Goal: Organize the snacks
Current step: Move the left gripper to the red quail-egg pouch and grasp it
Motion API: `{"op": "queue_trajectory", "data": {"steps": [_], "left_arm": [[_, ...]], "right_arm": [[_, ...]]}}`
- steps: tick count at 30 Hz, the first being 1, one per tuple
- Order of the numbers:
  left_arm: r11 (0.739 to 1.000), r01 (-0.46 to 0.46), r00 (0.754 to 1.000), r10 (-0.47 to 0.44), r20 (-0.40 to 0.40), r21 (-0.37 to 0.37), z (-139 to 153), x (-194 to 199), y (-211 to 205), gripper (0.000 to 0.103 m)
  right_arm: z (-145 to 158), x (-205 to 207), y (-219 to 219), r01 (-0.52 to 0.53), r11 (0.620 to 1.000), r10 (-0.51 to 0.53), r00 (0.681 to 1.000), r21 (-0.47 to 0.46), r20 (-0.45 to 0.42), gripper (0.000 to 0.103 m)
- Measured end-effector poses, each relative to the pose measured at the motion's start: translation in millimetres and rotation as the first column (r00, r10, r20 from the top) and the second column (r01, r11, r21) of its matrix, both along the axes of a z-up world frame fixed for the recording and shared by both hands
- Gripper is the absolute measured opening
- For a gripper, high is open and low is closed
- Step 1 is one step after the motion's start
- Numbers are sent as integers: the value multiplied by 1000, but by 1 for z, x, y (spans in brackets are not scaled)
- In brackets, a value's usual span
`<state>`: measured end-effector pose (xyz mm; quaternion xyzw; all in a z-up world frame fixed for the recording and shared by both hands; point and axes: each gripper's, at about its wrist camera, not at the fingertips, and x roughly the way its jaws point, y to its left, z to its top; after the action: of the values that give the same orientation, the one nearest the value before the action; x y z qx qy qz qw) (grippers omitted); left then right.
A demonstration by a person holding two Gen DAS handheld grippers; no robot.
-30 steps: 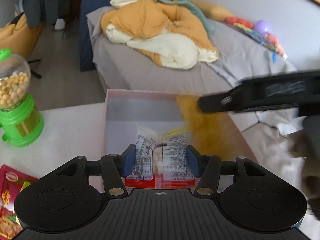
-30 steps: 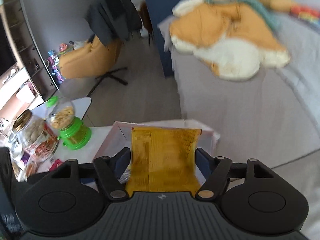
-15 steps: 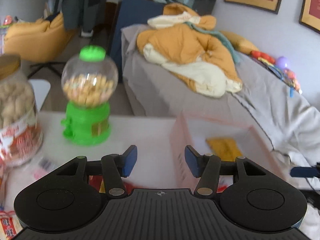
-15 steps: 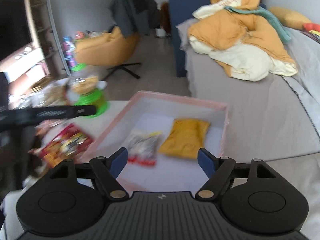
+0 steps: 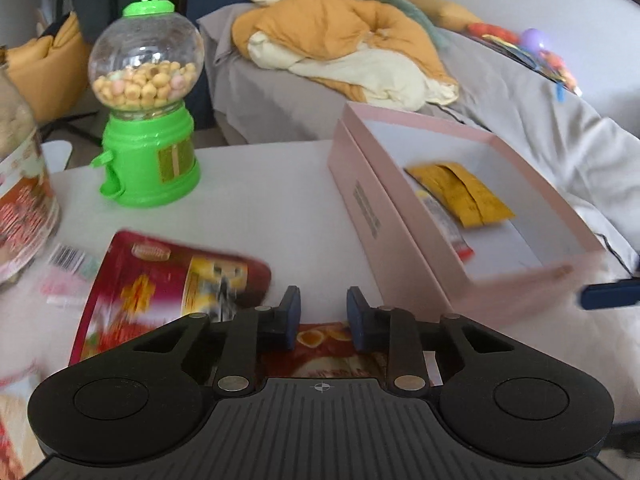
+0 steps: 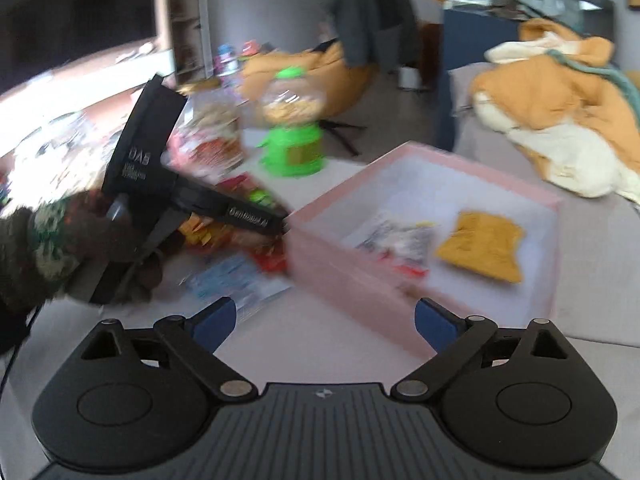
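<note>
Snacks: pink box on the white counter contains a yellow packet; red bag lies beside it. Left claw, just narrowed, hovers nearly shut; right claw, just widened, gapes empty.

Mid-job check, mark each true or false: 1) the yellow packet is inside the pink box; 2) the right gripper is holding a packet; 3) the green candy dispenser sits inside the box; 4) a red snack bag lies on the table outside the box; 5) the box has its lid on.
1) True: the yellow packet lies in the pink box.
2) False: the right gripper is wide open with nothing between its fingers.
3) False: the green candy dispenser stands on the table, apart from the box.
4) True: the red snack bag lies on the table beside the box.
5) False: the box is open on top.
</note>
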<state>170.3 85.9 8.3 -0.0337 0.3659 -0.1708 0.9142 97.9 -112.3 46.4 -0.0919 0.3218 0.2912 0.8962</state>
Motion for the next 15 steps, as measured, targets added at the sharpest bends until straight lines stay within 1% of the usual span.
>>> {"op": "queue_trajectory", "data": {"steps": [1, 2, 4, 6, 10, 11, 13, 14, 15], "left_arm": [[1000, 1, 1000, -1, -8, -9, 0, -7, 2, 30], [1000, -5, 1000, 4, -16, -14, 0, -14, 4, 29], [1000, -12, 1000, 12, -27, -17, 1, -26, 7, 29], [999, -32, 999, 31, -37, -22, 2, -40, 13, 29], [994, -105, 994, 104, -36, -16, 6, -69, 30, 29], [992, -129, 991, 128, -35, -10, 7, -75, 35, 29], [981, -196, 980, 196, -27, 5, 8, -88, 47, 28], [976, -220, 975, 220, -23, -7, 8, -93, 54, 27], [970, -241, 970, 240, -28, -35, 7, -97, 60, 26]], "right_arm": [[-5, 0, 5, -17, 1000, 16, 1000, -25, -11, 96], [-10, 2, 8, -11, 999, 11, 1000, -47, -17, 96], [-17, 14, 11, 33, 997, -35, 999, -71, -23, 96], [-18, 30, 9, 70, 996, -73, 996, -49, -57, 95], [-21, 49, 11, 161, 986, -163, 985, -41, -61, 95], [-23, 52, 11, 167, 986, -168, 982, -29, -85, 95], [-23, 50, 15, 108, 994, -101, 982, 34, -160, 95], [-24, 48, 20, 70, 996, -57, 979, 61, -194, 95], [-26, 42, 29, 35, 997, -18, 975, 72, -222, 95]]}}
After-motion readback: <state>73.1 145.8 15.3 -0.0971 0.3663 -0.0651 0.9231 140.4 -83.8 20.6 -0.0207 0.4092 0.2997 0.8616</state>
